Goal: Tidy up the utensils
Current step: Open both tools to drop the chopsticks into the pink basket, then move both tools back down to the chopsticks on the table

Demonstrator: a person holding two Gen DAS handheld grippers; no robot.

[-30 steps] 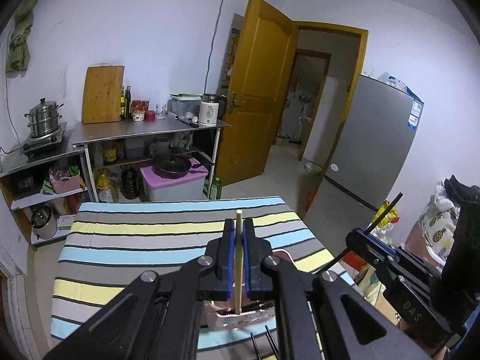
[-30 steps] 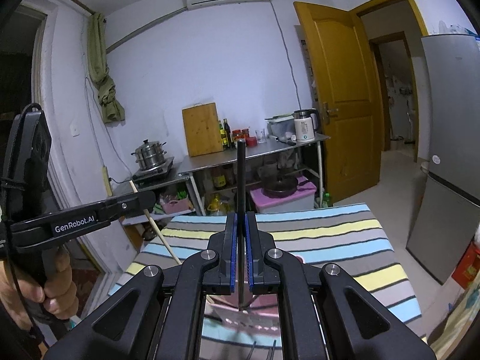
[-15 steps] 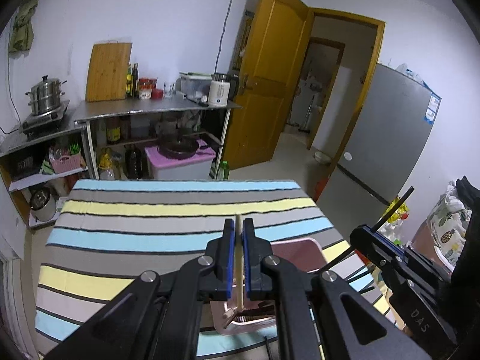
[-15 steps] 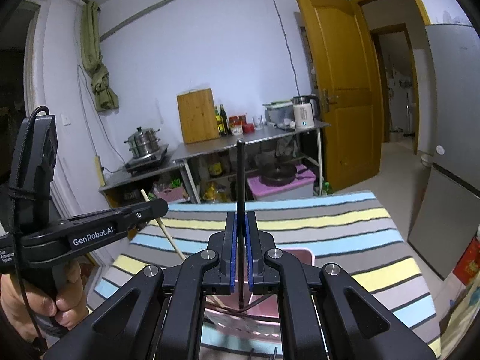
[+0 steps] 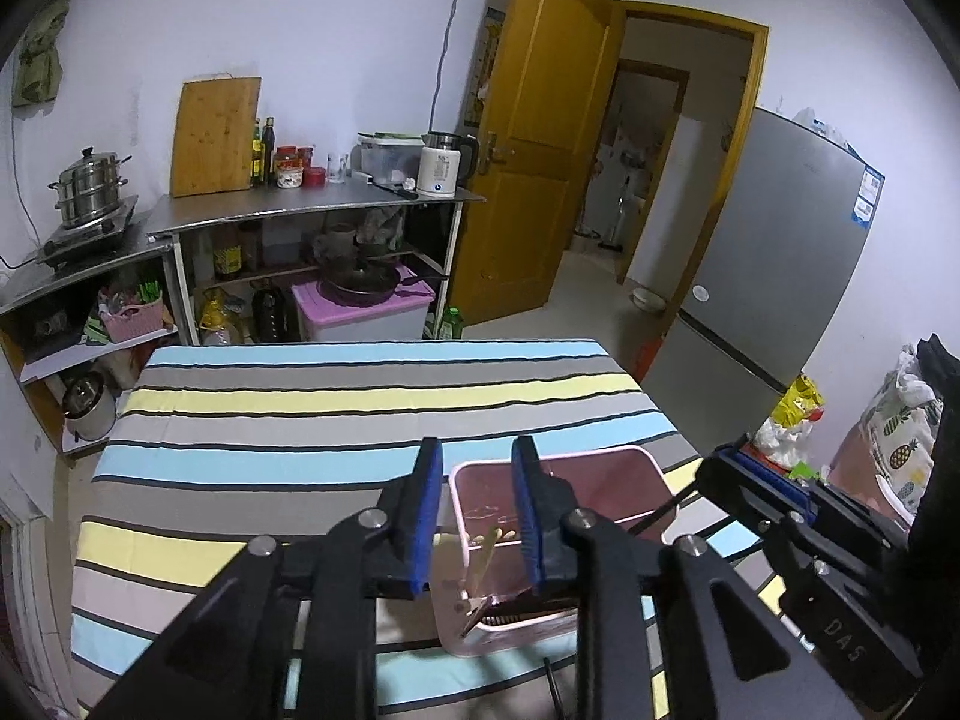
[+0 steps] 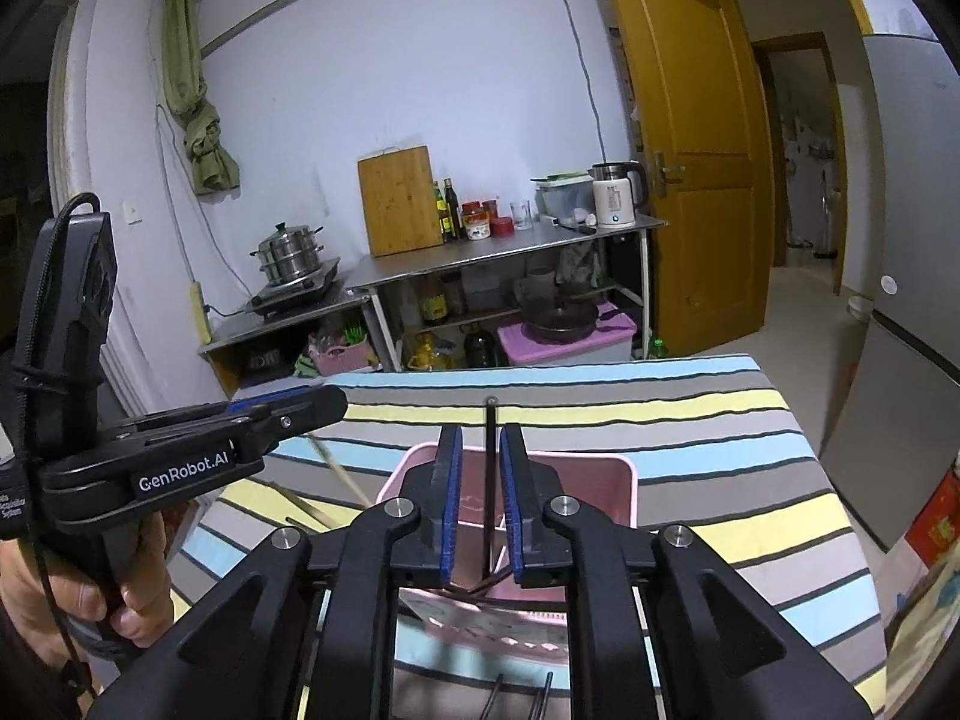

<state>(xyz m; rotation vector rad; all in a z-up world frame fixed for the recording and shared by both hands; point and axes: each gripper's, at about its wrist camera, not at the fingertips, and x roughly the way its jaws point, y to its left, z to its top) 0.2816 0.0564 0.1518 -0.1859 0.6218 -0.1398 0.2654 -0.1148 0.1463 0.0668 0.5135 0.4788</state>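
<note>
Drop step: both grippers hang over the pink basket point(image 5: 651, 468) on the striped desk point(image 5: 300, 420). Left gripper point(image 5: 475, 504) jaws wide, wooden chopstick point(image 5: 485, 558) leaning free inside the basket. Right gripper point(image 6: 480, 492) jaws parted, black chopstick point(image 6: 491, 480) standing loose between them. Next, likely lift clear and fetch the black utensils point(image 6: 519, 699) at the near edge.

Both wrist views close above the pink plastic basket point(image 5: 651, 468) point(image 6: 624, 474), facing far across the striped tablecloth point(image 5: 336, 420) point(image 6: 690, 414) toward the shared steel counter point(image 5: 312, 207) point(image 6: 510, 249).
</note>
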